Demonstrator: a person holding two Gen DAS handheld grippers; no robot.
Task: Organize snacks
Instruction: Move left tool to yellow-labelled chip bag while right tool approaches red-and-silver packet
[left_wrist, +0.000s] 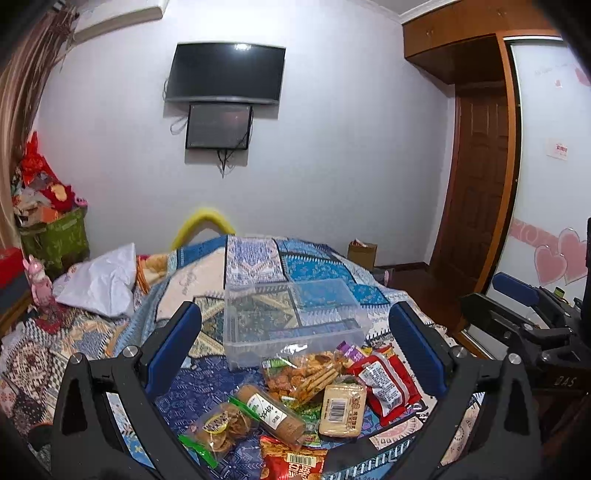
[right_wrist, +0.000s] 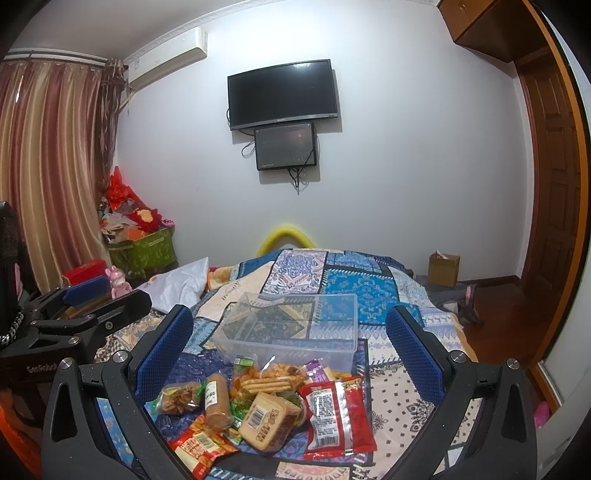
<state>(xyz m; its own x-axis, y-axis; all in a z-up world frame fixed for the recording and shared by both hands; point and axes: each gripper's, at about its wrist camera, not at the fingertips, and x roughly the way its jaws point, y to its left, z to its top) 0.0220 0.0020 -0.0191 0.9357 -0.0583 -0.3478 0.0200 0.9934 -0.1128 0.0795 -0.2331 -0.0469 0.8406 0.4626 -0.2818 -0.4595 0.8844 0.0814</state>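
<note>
A heap of snack packets lies on the patterned bedspread (left_wrist: 321, 266) in front of an empty clear plastic bin (left_wrist: 291, 321) (right_wrist: 291, 328). The heap holds a red packet (left_wrist: 388, 384) (right_wrist: 332, 413), a tan biscuit block (left_wrist: 341, 410) (right_wrist: 264, 421), a round biscuit roll (left_wrist: 273, 413) (right_wrist: 216, 402) and a bag of small crackers (left_wrist: 218, 432) (right_wrist: 179, 397). My left gripper (left_wrist: 295, 328) hangs open above the heap, nothing between its blue pads. My right gripper (right_wrist: 290, 328) is open too, over the same heap. Each gripper shows at the edge of the other's view.
A white pillow (left_wrist: 99, 284) lies at the bed's left. A green box piled with red items (right_wrist: 144, 247) stands by the curtain (right_wrist: 48, 166). A cardboard box (right_wrist: 443, 269) sits on the floor near the wooden door (left_wrist: 476, 192). A television (right_wrist: 282, 94) hangs on the far wall.
</note>
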